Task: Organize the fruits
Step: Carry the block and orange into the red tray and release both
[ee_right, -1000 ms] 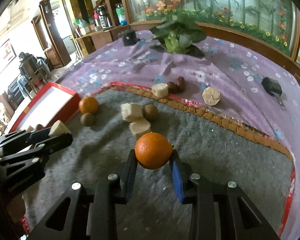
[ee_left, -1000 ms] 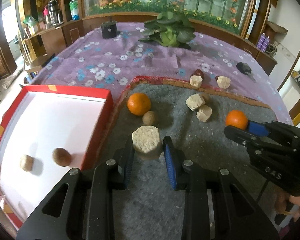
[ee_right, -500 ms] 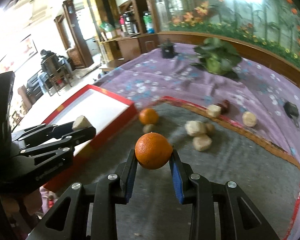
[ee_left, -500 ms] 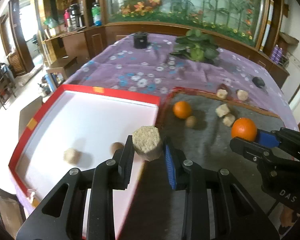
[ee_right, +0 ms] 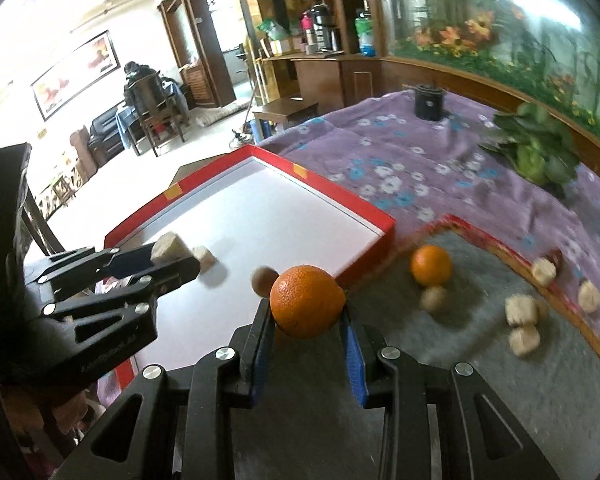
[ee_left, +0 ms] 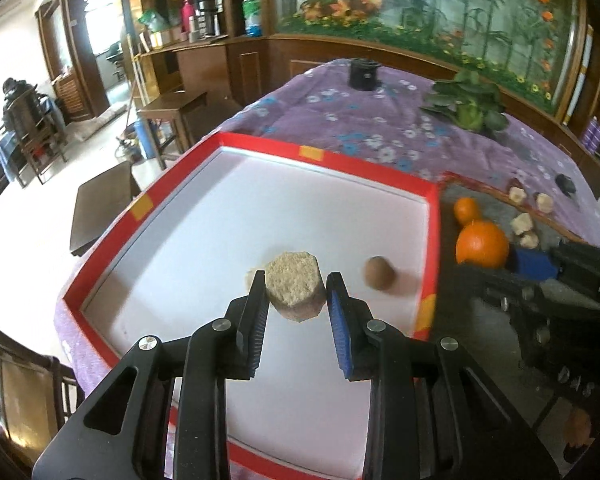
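Note:
My left gripper [ee_left: 296,292] is shut on a beige chunky fruit piece [ee_left: 294,286] and holds it above the white floor of the red-rimmed tray [ee_left: 328,156]. A brown round fruit [ee_left: 378,273] lies in the tray, and another beige piece is mostly hidden behind the held one. My right gripper [ee_right: 306,312] is shut on an orange [ee_right: 306,300] over the grey mat near the tray's corner [ee_right: 384,228]. A second orange [ee_right: 430,266], a brown fruit [ee_right: 434,299] and several beige pieces [ee_right: 520,310] lie on the mat.
The table has a purple flowered cloth [ee_left: 360,120] with a green leafy plant [ee_left: 468,106] and a black cylinder [ee_left: 363,74] at the far side. The table's edge drops off left of the tray toward wooden chairs [ee_left: 100,208].
Both grippers have swung left with their loads. The left one has gone from the grey mat to above the tray; the right one has come close to the tray's corner.

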Action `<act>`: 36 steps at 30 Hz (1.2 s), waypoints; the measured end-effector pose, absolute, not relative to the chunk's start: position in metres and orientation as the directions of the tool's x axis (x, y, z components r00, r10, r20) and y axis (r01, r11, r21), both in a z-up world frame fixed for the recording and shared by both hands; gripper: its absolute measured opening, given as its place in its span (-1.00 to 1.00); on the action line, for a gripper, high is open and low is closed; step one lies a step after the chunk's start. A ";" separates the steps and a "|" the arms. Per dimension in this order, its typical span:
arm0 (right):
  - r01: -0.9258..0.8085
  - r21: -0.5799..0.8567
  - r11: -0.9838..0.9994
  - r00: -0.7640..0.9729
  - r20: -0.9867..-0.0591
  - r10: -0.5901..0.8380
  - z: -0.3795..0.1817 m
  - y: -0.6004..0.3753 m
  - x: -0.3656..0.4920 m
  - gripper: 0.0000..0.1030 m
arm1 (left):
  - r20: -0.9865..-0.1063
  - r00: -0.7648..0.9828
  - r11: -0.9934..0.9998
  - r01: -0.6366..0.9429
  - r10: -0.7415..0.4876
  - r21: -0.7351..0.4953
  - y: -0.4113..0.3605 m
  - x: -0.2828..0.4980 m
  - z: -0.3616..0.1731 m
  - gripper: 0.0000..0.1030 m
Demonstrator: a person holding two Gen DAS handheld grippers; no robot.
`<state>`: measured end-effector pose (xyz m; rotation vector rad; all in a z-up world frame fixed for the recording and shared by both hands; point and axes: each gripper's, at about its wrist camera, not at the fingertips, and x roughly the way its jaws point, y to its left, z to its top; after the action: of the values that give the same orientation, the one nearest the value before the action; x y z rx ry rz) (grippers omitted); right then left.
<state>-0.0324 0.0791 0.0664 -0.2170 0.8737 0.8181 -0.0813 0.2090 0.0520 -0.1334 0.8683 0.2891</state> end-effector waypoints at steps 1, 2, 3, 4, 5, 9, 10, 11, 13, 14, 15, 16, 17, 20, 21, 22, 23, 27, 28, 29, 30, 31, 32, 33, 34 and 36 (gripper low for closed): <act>-0.715 0.144 0.684 0.368 -0.754 0.544 0.066 0.083 -0.030 -0.39 | -0.773 0.604 0.951 -0.308 0.195 0.000 0.212 -0.081 0.049 -0.45; -0.720 0.139 0.680 0.363 -0.759 0.540 0.064 0.090 -0.026 -0.38 | -0.777 0.599 0.951 -0.310 0.192 -0.004 0.215 -0.081 0.047 -0.45; -0.723 0.138 0.677 0.358 -0.763 0.538 0.063 0.093 -0.024 -0.38 | -0.781 0.596 0.950 -0.311 0.190 -0.006 0.216 -0.080 0.045 -0.45; -0.725 0.134 0.676 0.353 -0.770 0.532 0.061 0.098 -0.019 -0.39 | -0.783 0.593 0.951 -0.310 0.187 -0.008 0.216 -0.080 0.043 -0.45; -0.727 0.129 0.675 0.348 -0.778 0.523 0.058 0.105 -0.015 -0.39 | -0.786 0.590 0.951 -0.309 0.184 -0.009 0.217 -0.079 0.041 -0.45; -0.727 0.114 0.677 0.336 -0.801 0.496 0.047 0.121 -0.003 -0.38 | -0.788 0.585 0.952 -0.307 0.193 0.005 0.216 -0.078 0.036 -0.45; -0.725 0.114 0.679 0.329 -0.808 0.488 0.043 0.124 0.001 -0.38 | -0.788 0.584 0.951 -0.308 0.197 0.010 0.216 -0.078 0.036 -0.45; -0.726 0.120 0.677 0.320 -0.812 0.487 0.040 0.127 0.003 -0.38 | -0.789 0.583 0.952 -0.307 0.196 0.009 0.216 -0.078 0.035 -0.45; -0.729 0.133 0.672 0.304 -0.816 0.492 0.037 0.131 0.004 -0.38 | -0.795 0.578 0.951 -0.310 0.184 -0.006 0.218 -0.077 0.033 -0.44; -0.733 0.145 0.665 0.289 -0.818 0.497 0.035 0.133 0.004 -0.38 | -0.796 0.577 0.950 -0.313 0.181 -0.012 0.219 -0.076 0.032 -0.45; -0.735 0.150 0.662 0.288 -0.814 0.504 0.035 0.133 0.003 -0.39 | -0.799 0.575 0.947 -0.319 0.175 -0.022 0.221 -0.076 0.031 -0.44; -0.735 0.151 0.661 0.287 -0.813 0.506 0.035 0.133 0.004 -0.37 | -0.801 0.573 0.946 -0.323 0.173 -0.027 0.222 -0.076 0.030 -0.44; -0.734 0.156 0.661 0.286 -0.812 0.509 0.036 0.131 0.003 -0.31 | -0.802 0.572 0.946 -0.324 0.173 -0.027 0.223 -0.074 0.029 -0.33; -0.732 0.183 0.657 0.279 -0.799 0.533 0.041 0.125 -0.001 -0.18 | -0.794 0.579 0.944 -0.329 0.185 -0.020 0.221 -0.076 0.031 0.07; -0.729 0.184 0.659 0.284 -0.794 0.537 0.043 0.123 -0.002 -0.16 | -0.790 0.585 0.944 -0.329 0.186 -0.021 0.220 -0.076 0.032 0.08; -0.725 0.188 0.662 0.292 -0.787 0.544 0.047 0.118 -0.004 -0.16 | -0.784 0.591 0.944 -0.328 0.191 -0.017 0.219 -0.077 0.035 0.08; -0.722 0.191 0.665 0.298 -0.782 0.548 0.050 0.113 -0.005 -0.16 | -0.780 0.595 0.944 -0.328 0.196 -0.014 0.218 -0.077 0.036 0.08; -0.711 0.192 0.677 0.335 -0.754 0.565 0.066 0.089 -0.015 -0.15 | -0.755 0.624 0.949 -0.315 0.198 -0.011 0.210 -0.080 0.049 0.08; -0.709 0.190 0.680 0.344 -0.748 0.568 0.070 0.083 -0.018 -0.11 | -0.748 0.635 0.952 -0.306 0.192 -0.015 0.206 -0.082 0.053 0.08; -0.702 0.184 0.688 0.362 -0.740 0.567 0.074 0.073 -0.021 -0.02 | -0.744 0.641 0.954 -0.299 0.188 -0.016 0.203 -0.082 0.056 0.08; -0.694 0.177 0.698 0.376 -0.738 0.560 0.076 0.065 -0.022 -0.01 | -0.737 0.651 0.958 -0.285 0.180 -0.018 0.198 -0.083 0.060 0.08; -0.682 0.170 0.712 0.390 -0.739 0.550 0.077 0.056 -0.023 0.00 | -0.732 0.660 0.963 -0.269 0.168 -0.021 0.192 -0.083 0.063 0.08; -0.666 0.168 0.727 0.403 -0.738 0.541 0.078 0.043 -0.023 0.00 | -0.729 0.665 0.966 -0.258 0.160 -0.023 0.187 -0.083 0.065 0.08; -0.651 0.171 0.740 0.413 -0.738 0.534 0.078 0.033 -0.024 0.00 | -0.726 0.673 0.971 -0.239 0.145 -0.028 0.180 -0.083 0.068 0.08; -0.639 0.172 0.750 0.420 -0.739 0.528 0.078 0.026 -0.024 0.00 | -0.724 0.677 0.974 -0.223 0.131 -0.031 0.172 -0.082 0.069 0.08; -0.601 0.174 0.780 0.435 -0.747 0.502 0.075 0.005 -0.022 0.00 | -0.724 0.682 0.982 -0.188 0.104 -0.035 0.157 -0.078 0.070 0.08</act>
<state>-0.0220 0.0045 0.0747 -0.1243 0.8847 0.6886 -0.0781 0.1573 0.0699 -0.1096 0.8046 0.1641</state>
